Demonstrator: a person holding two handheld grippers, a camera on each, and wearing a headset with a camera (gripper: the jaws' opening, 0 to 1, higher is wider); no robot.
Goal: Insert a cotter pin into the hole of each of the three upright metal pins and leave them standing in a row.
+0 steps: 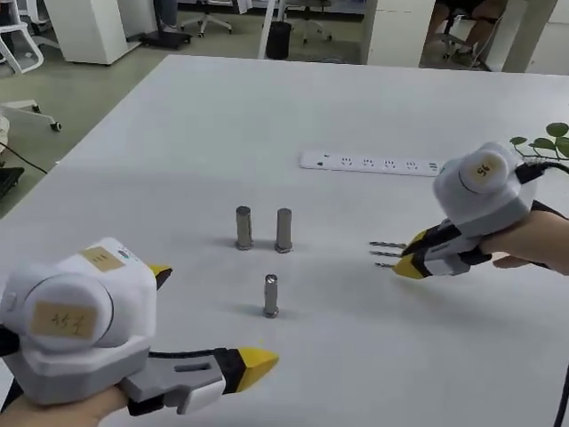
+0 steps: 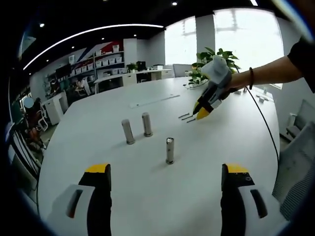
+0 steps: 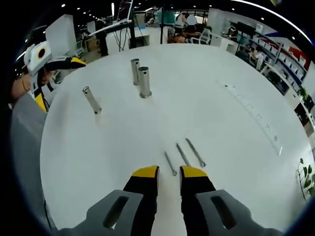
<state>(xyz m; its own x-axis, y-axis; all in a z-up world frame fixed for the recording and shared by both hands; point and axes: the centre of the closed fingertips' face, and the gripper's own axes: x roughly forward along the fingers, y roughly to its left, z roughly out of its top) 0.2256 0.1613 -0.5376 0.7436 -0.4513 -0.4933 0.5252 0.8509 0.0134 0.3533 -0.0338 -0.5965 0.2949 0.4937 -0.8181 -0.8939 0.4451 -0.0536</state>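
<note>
Three grey metal pins stand upright on the white table (image 1: 178, 160). Two are side by side (image 1: 244, 228) (image 1: 284, 230), and the third (image 1: 271, 295) stands alone nearer me. Three thin cotter pins (image 1: 387, 253) lie flat to their right. My right gripper (image 1: 412, 253) points at the cotter pins from the right. Its jaws stand a narrow gap apart with nothing between them, and the nearest cotter pin (image 3: 170, 163) lies just ahead of the tips. My left gripper (image 1: 209, 316) hovers at the near left, open wide and empty, facing the lone pin (image 2: 170, 150).
A white power strip (image 1: 372, 163) lies flat beyond the pins. A green plant (image 1: 544, 142) stands at the table's right edge. Office chairs and desks stand on the floor beyond the table's far edge.
</note>
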